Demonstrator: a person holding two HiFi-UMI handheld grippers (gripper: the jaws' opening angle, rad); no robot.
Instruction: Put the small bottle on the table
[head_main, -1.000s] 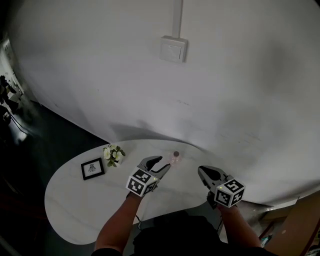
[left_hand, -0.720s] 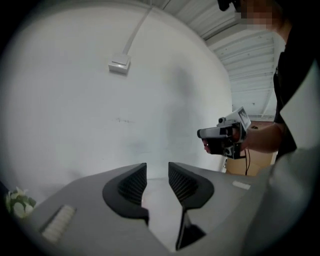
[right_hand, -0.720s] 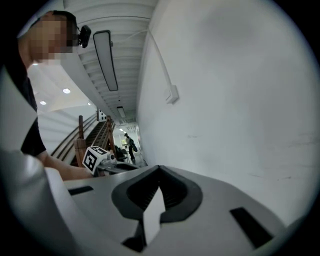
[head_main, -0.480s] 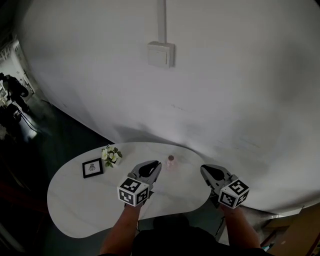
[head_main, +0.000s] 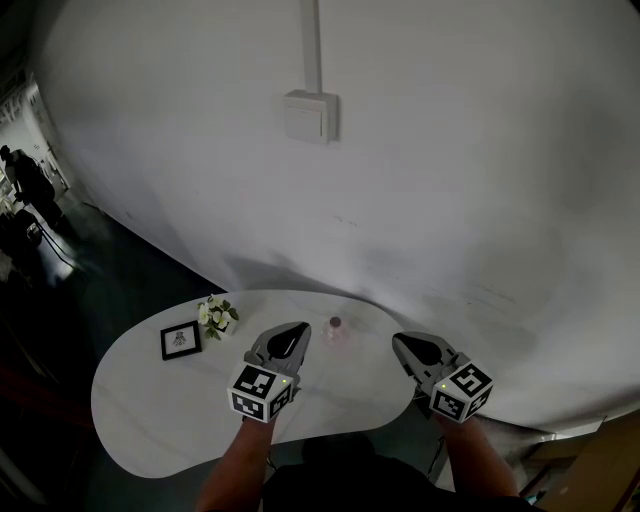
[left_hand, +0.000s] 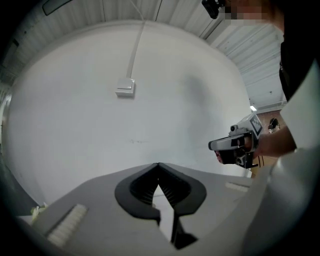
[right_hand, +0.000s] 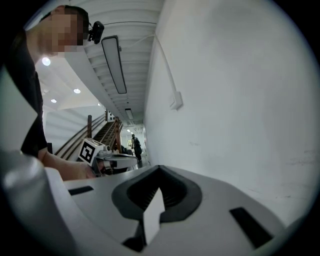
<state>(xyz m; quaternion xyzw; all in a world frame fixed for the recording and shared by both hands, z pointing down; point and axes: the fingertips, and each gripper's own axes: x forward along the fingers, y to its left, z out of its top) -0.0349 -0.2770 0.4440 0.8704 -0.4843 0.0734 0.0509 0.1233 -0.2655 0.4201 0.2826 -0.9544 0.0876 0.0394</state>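
A big white wall (head_main: 450, 150) fills most of the view. Under it is a white worktop (head_main: 150, 400) with a round edge. The left hand-held gripper (head_main: 297, 330) hangs over the worktop. Its jaws have just been closing, and now the tips meet with nothing between them. The right hand-held gripper (head_main: 401, 343) hangs over the worktop's right end. Its jaws are pressed together too, and it holds nothing. Both point at the wall, nearly level. On the left part of the worktop sits a small black frame (head_main: 180, 340), and just beside it is a little bunch of flowers (head_main: 216, 315). The smallest thing is the bottle (head_main: 335, 327). It stands upright on the worktop, between the two grippers and touching neither, closer to the left one. So the job looks done: the bottle is on the worktop and nothing holds it. I think this is the moving-away step. The next move only needs both grippers to back off without bumping the bottle, because such a small bottle could tip over.
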